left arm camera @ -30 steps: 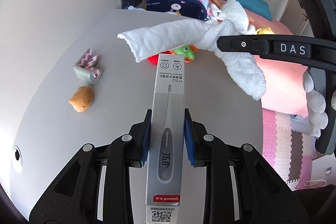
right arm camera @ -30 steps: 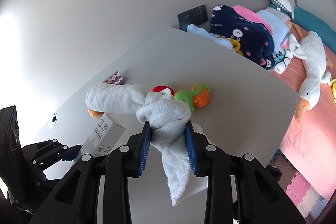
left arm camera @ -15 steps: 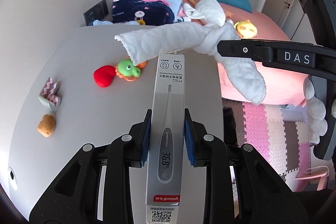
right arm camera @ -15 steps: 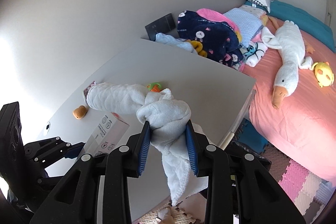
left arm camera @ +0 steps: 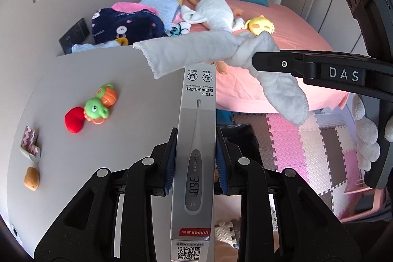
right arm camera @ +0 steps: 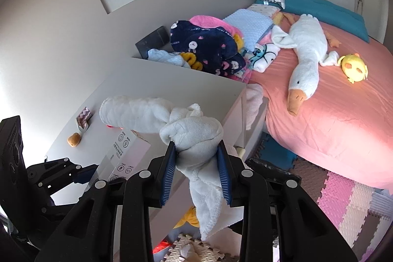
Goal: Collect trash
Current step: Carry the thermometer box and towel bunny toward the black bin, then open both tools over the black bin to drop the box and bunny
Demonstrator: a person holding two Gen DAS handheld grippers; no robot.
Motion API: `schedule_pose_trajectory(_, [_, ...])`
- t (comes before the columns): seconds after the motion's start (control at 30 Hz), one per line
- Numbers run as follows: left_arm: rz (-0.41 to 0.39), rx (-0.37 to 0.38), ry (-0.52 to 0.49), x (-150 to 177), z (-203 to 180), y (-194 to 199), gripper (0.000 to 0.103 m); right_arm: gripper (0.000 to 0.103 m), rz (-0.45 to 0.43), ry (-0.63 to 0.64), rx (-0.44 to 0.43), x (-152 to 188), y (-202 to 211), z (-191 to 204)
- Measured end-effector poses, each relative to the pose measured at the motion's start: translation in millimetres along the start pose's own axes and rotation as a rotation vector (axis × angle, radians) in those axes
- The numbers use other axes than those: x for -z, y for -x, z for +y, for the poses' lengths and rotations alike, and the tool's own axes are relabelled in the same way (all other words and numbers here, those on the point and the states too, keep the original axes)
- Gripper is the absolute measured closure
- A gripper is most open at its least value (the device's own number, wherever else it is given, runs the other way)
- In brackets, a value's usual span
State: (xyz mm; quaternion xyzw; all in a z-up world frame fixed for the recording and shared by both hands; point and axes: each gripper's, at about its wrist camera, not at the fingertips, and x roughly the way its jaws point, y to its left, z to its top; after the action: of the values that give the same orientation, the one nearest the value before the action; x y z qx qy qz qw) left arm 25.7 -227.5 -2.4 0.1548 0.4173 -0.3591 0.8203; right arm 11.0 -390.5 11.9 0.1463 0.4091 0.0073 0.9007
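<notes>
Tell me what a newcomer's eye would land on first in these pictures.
First, the long silver thermometer box clamped upright in the left gripper, dead centre of the left wrist view. Next, the knotted white cloth pinched in the right gripper, one end dangling below the jaws. Behind them, a big white plush goose sprawls on the pink bed.

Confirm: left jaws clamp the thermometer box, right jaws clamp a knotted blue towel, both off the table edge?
One error: the knotted towel is white, not blue, as the right wrist view shows. The rest holds: the left gripper has its jaws clamped on the thermometer box, the right gripper on the towel, both past the table edge.
</notes>
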Motion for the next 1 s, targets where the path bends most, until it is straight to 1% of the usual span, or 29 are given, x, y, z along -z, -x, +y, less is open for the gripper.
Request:
schedule_pose_trajectory(0.47, [0.004,0.08,-0.131,-31.4,-66.7,-24.6,0.075,0.069,-0.034,-0.103,0.089,9.5,29.6,-70.7])
schedule_pose_trajectory(0.77, [0.03,0.132,-0.189,-45.1,-103.2,-43.0,0.075,0.069,-0.034,-0.172,0.141,16.8,37.3,-113.5])
schedule_pose_trajectory(0.83, [0.04,0.145,-0.199,-47.6,-110.2,-48.1,0.075,0.066,-0.031,-0.187,0.15,17.4,36.7,-121.9])
schedule_pose_trajectory(0.87, [0.045,0.152,-0.202,-48.8,-113.7,-50.8,0.074,0.061,-0.029,-0.196,0.16,17.3,36.8,-126.6])
schedule_pose_trajectory(0.9, [0.052,0.153,-0.202,-50.4,-117.1,-54.0,0.063,0.058,-0.025,-0.204,0.173,16.8,36.6,-130.7])
schedule_pose_trajectory(0.93, [0.05,0.147,-0.201,-52.0,-119.8,-55.8,0.04,0.053,-0.027,-0.212,0.192,16.2,37.3,-134.9])
schedule_pose_trajectory(0.97, [0.039,0.137,-0.2,-53.5,-121.7,-57.0,0.027,0.05,-0.036,-0.217,0.203,15.5,38.3,-137.9])
schedule_pose_trajectory(1.0, [0.025,0.127,-0.199,-54.2,-124.2,-56.7,0.017,0.049,-0.043,-0.221,0.215,14.4,39.3,-141.5])
